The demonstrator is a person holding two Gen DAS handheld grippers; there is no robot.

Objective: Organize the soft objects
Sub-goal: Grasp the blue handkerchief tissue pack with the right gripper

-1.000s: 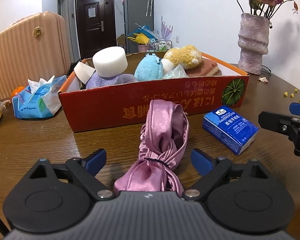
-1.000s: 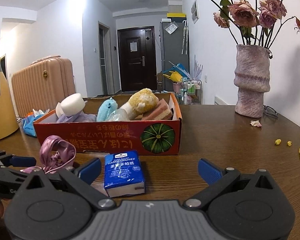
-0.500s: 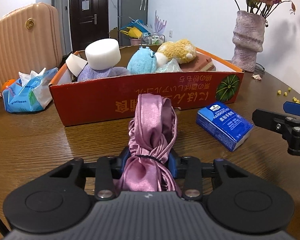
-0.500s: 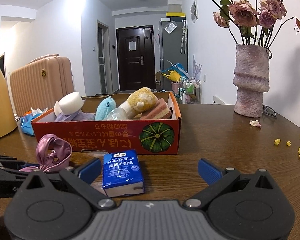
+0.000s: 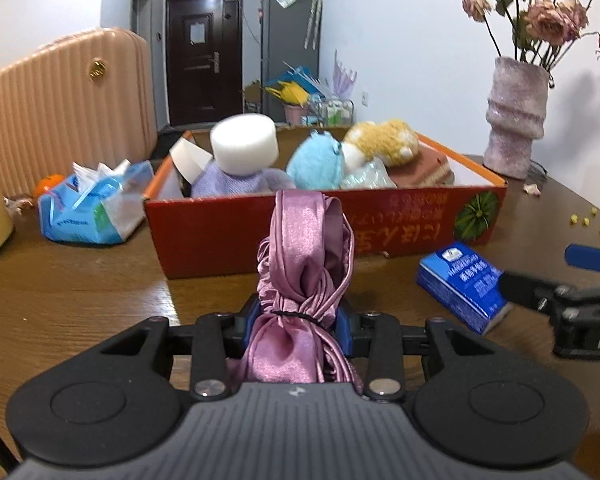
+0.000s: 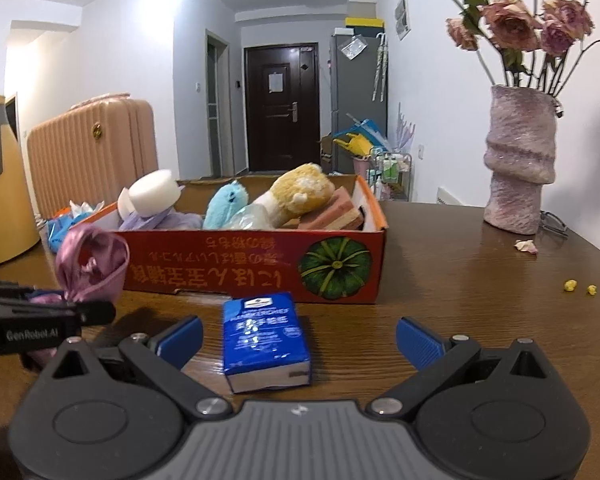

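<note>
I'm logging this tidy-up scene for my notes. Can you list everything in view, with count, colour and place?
Satin cloth bundle: 1, pink, clamped in the left tongs in front of the box
Cardboard box: 1, red-orange, on the table, holding soft things
Foam cylinder: 1, white, box's left part
Plush toy: 1, light blue, box middle
Plush toy: 1, yellow, box's right part
Tissue pack: 1, blue, on the table between the right tongs' fingers, untouched
Tissue bag: 1, blue and white, left of the box
Vase: 1, mauve, with dried roses, table's right rear
Suitcase: 1, peach, behind the table
Table: 1, brown wood
Left tongs: 1, black with blue pads, shut on the cloth
Right tongs: 1, same colours, open
</note>
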